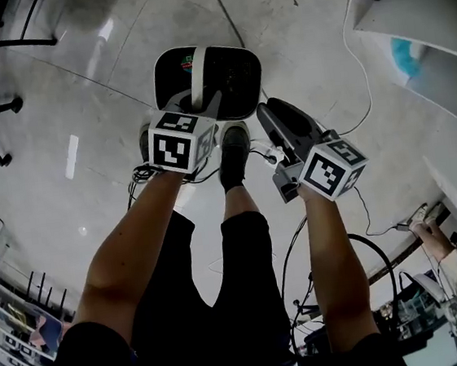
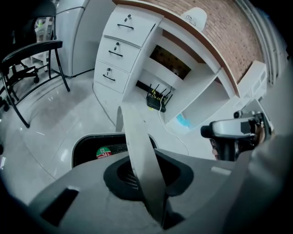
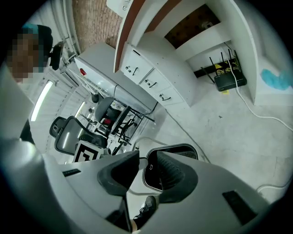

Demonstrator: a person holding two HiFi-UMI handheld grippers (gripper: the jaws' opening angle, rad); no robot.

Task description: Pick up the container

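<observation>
The left claw (image 2: 147,179) is clamped narrow on the container's pale handle (image 2: 136,141), which runs up between its pads. Just beside it, the right claw (image 3: 144,168) stands half wide and empty. Below them is the dark container (image 1: 236,72), next to the person's shoe (image 1: 232,143). I cannot tell whether it rests on the grey floor (image 1: 108,64). White drawers (image 2: 116,50) stand beyond.

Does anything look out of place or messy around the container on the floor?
Nothing looks spilled or damaged. The container sits open side up, its handle between the jaws of the left tool. Only a loose white cable trailing across the floor nearby looks untidy.
</observation>
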